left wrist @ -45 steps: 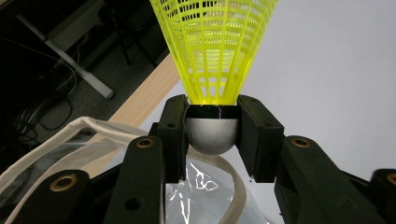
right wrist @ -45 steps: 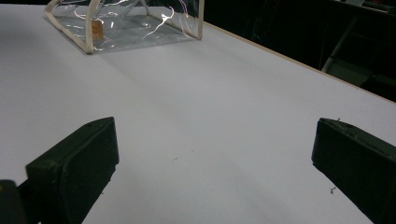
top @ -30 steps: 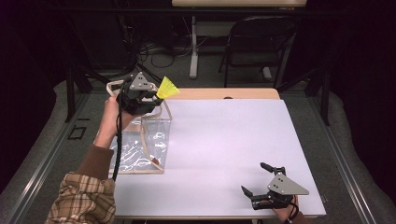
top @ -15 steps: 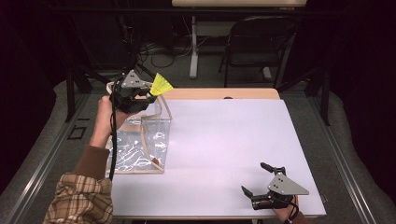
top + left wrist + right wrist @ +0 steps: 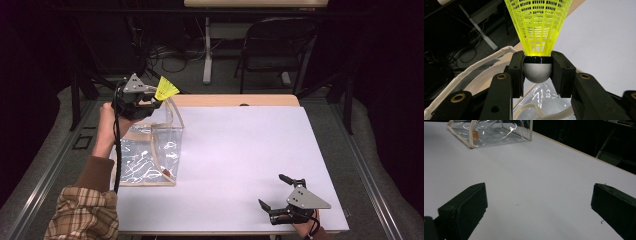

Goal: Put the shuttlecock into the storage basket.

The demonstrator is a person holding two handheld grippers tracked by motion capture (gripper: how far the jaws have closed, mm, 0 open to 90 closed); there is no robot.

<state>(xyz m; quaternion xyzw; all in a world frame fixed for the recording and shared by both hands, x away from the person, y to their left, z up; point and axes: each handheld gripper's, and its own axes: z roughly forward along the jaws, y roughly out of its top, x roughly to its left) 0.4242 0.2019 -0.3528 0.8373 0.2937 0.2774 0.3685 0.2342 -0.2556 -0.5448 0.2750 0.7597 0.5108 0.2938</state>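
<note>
A yellow plastic shuttlecock (image 5: 166,89) (image 5: 538,27) with a grey rounded cork is held in my left gripper (image 5: 151,103) (image 5: 537,72), whose jaws are shut on the cork. That gripper hangs above the far end of a clear plastic bag (image 5: 150,147) (image 5: 491,132) with cream trim, standing on the left of the white table (image 5: 235,150). My right gripper (image 5: 272,192) (image 5: 536,205) rests near the table's front right corner, jaws wide open with nothing between them.
A bare wooden strip (image 5: 235,100) runs along the table's far edge. Beyond it stand a dark folding chair (image 5: 272,45), a table leg (image 5: 207,50) and loose cables (image 5: 170,52) on the floor. A small orange tag (image 5: 475,135) sits on the bag's near side.
My left gripper has lifted a little and shifted back and left with the shuttlecock, above the bag's far end. The right gripper has stayed put.
</note>
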